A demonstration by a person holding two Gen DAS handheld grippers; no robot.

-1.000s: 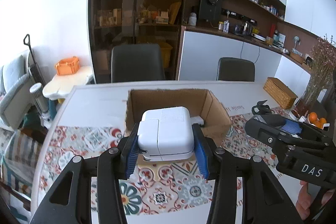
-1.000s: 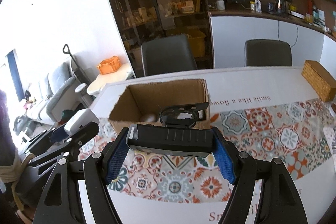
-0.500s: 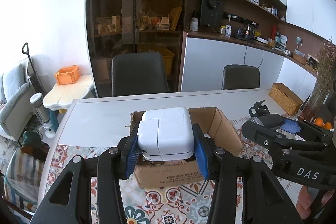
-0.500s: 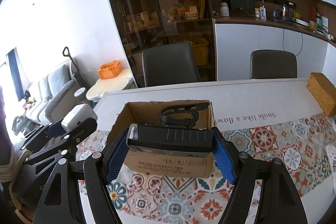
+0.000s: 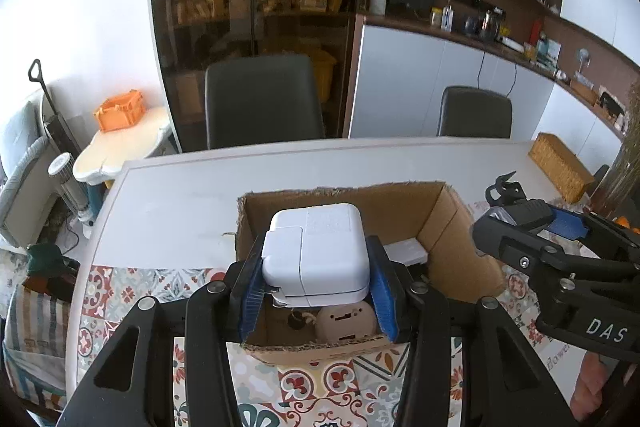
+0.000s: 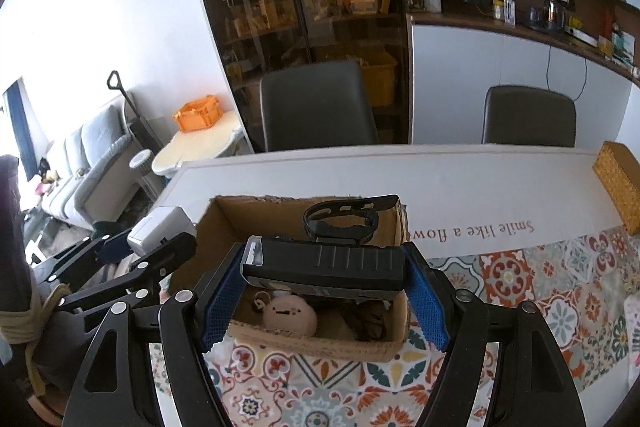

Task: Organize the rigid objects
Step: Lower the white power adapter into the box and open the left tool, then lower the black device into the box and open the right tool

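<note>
Left wrist view: the left gripper [image 5: 316, 269] is pinching a white square plastic power adapter [image 5: 316, 259] between its blue ribbed pads [image 5: 252, 287], one pad pressing on each side.
Adapter position: it is hanging over the near half of an open brown cardboard box [image 5: 460, 227], clear of the box floor.
Box contents: a beige rounded case with a small face [image 5: 346, 321] is lying at the near wall; a flat white item [image 5: 406, 251] is lying toward the far right corner.
Right wrist view: the right gripper [image 6: 322, 291] is clamping a black rectangular ribbed device with a curved strap mount [image 6: 324, 263] lengthwise, both blue pads bearing on its ends.
Device position: it is hovering above the near edge of the same box, over the beige case.
Box placement: it is sitting on a white table [image 5: 180, 203], its near end resting on a patterned tile-print mat [image 6: 540, 291].
Gripper relation: both are standing side by side at the box, apart from each other.
Surroundings: a woven straw-coloured box [image 6: 620, 183] is resting at the far right of the table; two dark chairs [image 5: 264, 99] are standing behind it.
</note>
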